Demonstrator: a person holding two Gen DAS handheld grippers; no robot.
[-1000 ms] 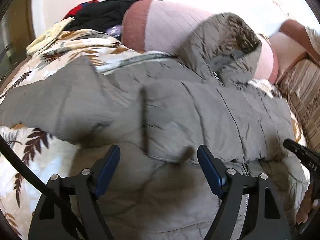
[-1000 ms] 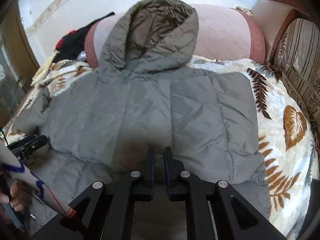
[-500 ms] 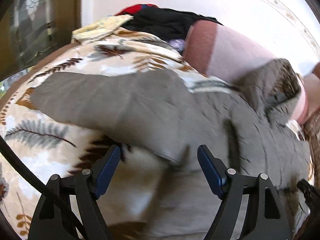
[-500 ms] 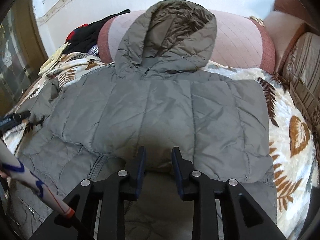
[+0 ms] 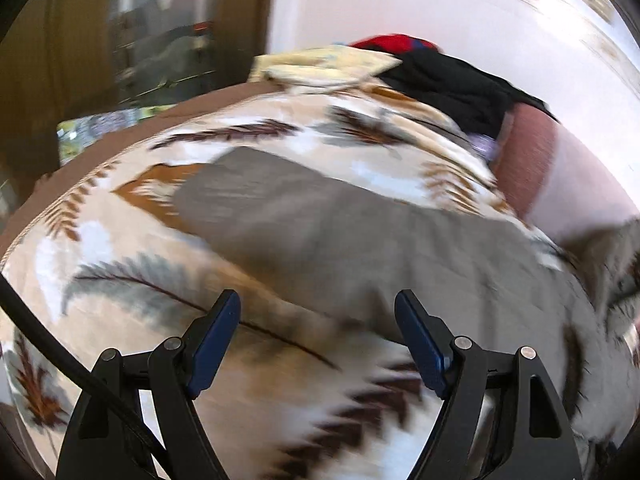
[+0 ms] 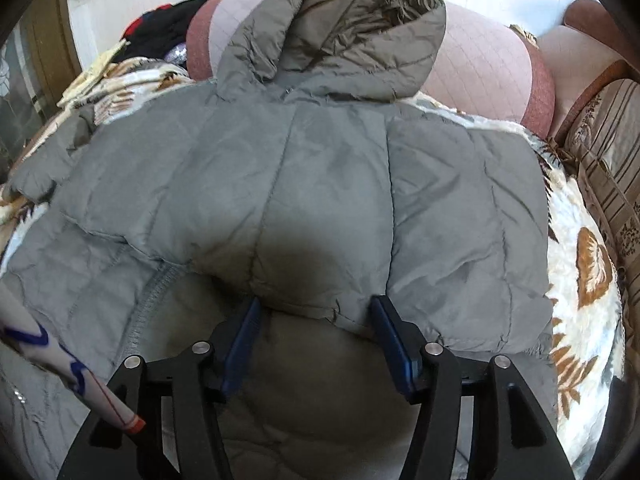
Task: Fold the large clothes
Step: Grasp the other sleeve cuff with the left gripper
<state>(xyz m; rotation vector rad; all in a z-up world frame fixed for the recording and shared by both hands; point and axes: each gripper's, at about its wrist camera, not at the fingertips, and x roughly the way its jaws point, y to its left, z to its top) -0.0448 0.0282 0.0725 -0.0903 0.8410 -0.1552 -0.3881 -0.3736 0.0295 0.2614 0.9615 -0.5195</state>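
left gripper (image 5: 318,326): jaws wide apart, nothing between them, blue pads bare
left view, aim: tilted down over the leaf-print blanket (image 5: 120,264), picture smeared with motion
left view, jacket sleeve (image 5: 304,220): grey, lying flat across the blanket, stretched out to the far left, beyond the fingertips and not touched
left view, far side: pink bolster (image 5: 560,172) at far right, heap of dark and red clothes (image 5: 440,76) beside it
left view, step in hand: judged as heading out to the spread sleeve, so as to bring it in over the body
left view, next move: calls for lowering onto the sleeve near its cuff end, pinching one layer only, then carrying it right across the jacket
right gripper (image 6: 316,340): jaws opening, folded hem edge of the padded jacket (image 6: 332,184) lying between the pads, no longer pinched by the look of it
right view, jacket: grey, hooded, spread on the blanket, hood (image 6: 340,28) propped against the bolster at the far side, right-hand part already folded in over the middle
right view, left edge: other sleeve trailing off far left; a patterned sleeve of the person (image 6: 60,364) crossing the near left corner
right view, pose: pointed steeply down, just above the near hem, pads either side of the fold
right view, next move: calls for lifting clear without dragging the fold back open
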